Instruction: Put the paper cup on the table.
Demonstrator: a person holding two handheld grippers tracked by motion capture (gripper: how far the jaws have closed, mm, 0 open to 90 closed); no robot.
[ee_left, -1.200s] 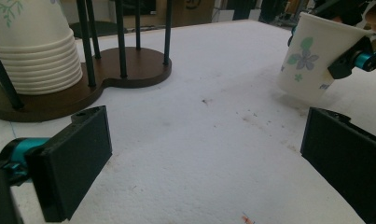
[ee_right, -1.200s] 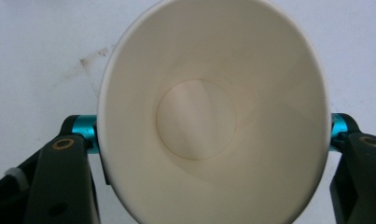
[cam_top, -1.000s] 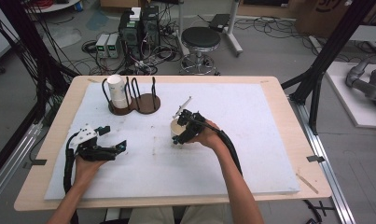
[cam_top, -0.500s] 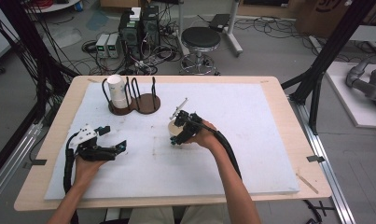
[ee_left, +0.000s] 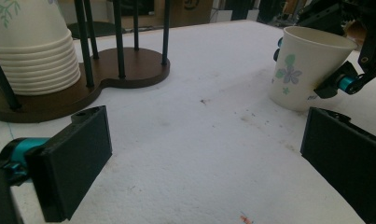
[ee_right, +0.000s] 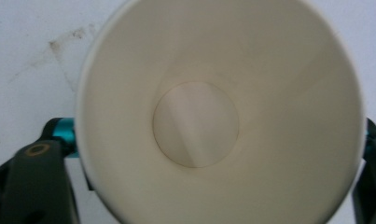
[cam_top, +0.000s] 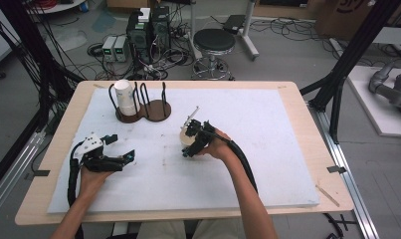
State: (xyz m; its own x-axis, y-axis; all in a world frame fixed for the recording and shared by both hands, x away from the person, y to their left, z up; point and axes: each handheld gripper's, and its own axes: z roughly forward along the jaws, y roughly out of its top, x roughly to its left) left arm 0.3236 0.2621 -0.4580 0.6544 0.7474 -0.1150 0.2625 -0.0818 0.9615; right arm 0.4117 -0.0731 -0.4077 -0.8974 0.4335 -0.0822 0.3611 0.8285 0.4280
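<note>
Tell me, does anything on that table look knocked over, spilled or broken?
Nothing stands out. The paper cup stands upright and empty on the white mat, between the right gripper's jaws, and the cup stack sits straight in its rack.

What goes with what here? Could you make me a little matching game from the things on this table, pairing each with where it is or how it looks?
1 lone paper cup
2 stack of cups
3 left gripper
4 holder base

A dark brown
B jaws wide apart, empty
C between the black rods
D upright on the white mat

Pairs: 1-D, 2-C, 3-B, 4-A
</note>
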